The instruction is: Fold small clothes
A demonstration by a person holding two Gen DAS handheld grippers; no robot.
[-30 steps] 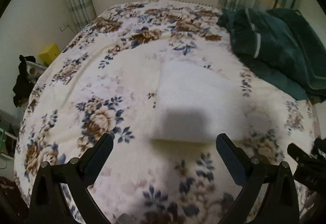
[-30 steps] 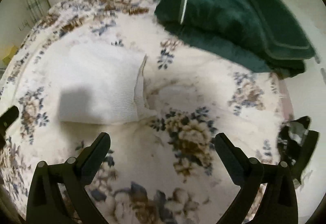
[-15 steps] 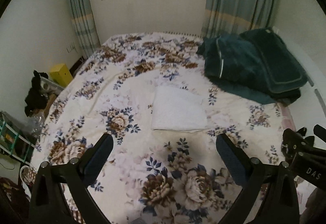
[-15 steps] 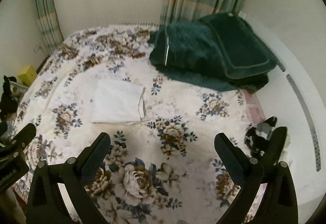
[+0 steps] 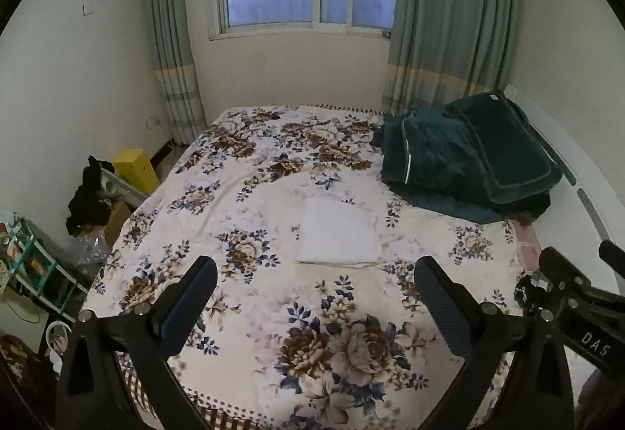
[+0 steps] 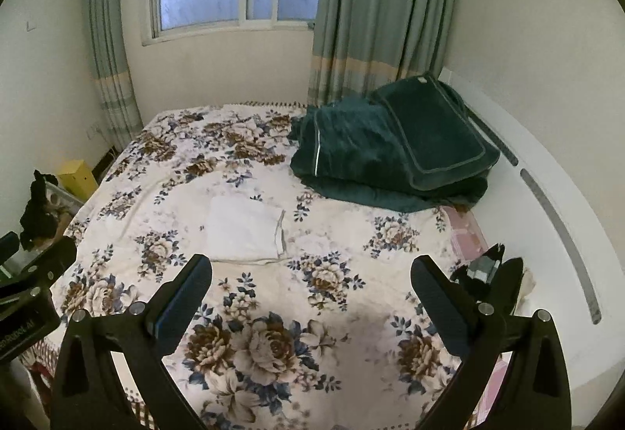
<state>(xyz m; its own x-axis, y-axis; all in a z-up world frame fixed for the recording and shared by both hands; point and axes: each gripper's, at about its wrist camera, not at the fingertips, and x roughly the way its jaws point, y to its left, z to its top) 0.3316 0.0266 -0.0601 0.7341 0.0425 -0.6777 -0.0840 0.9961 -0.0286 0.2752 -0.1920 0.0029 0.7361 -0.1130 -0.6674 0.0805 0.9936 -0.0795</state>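
Observation:
A white garment (image 5: 338, 232) lies folded into a flat rectangle in the middle of the floral bedspread (image 5: 273, 312). It also shows in the right wrist view (image 6: 244, 228). My left gripper (image 5: 314, 277) is open and empty, held high above the near end of the bed, well back from the garment. My right gripper (image 6: 310, 275) is open and empty too, at a similar height. The right gripper's body shows at the right edge of the left wrist view (image 5: 574, 297).
A dark green folded blanket (image 5: 468, 160) lies at the far right of the bed by the wall. A yellow box (image 5: 134, 168), dark clothes (image 5: 88, 199) and a shelf (image 5: 27, 266) stand left of the bed. Window and curtains are behind.
Both grippers have pulled up and back from close over the folded white garment, so the whole bed and the window now show. The garment has not moved.

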